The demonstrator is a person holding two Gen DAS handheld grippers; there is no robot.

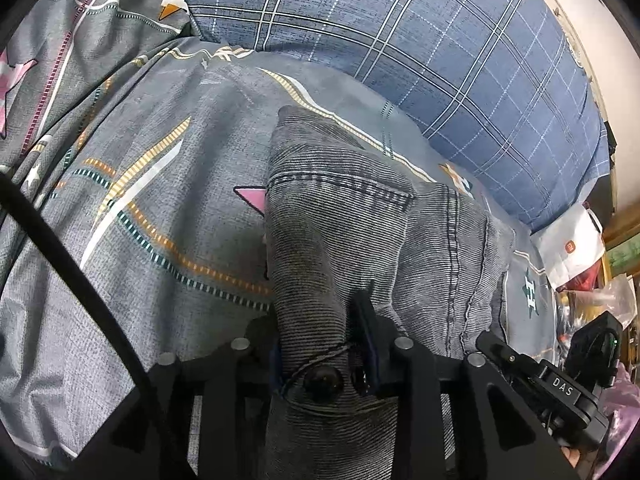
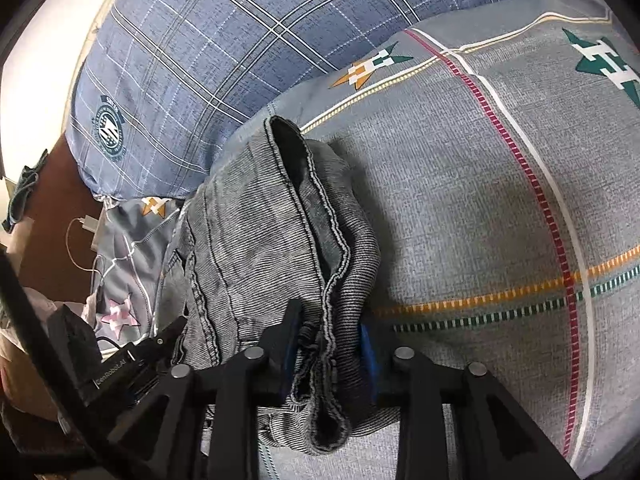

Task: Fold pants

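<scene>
Left gripper point(image 1: 320, 344): jaws clamped on the pants point(image 1: 360, 232), a thick bunch of grey denim pinched between the pads. A dark button and a bit of cord sit just behind the pinch, close to the camera. Ahead of the jaws the pants run forward and to the right as a folded stack, a stitched hem band crossing it partway up.

Right gripper point(image 2: 330, 356): jaws clamped on the pants point(image 2: 260, 240) too, on a gathered edge with wavy seams; blue pads show on both sides of the cloth. A fold hangs down below the jaws. Ahead, the leg runs up and left, its open hem at the far end.

Pants lie on the grey patterned sheet point(image 2: 480, 200), which fills the space right of the right jaws and left of the left jaws. Blue plaid pillow point(image 1: 400, 32) lies beyond the pants.
</scene>
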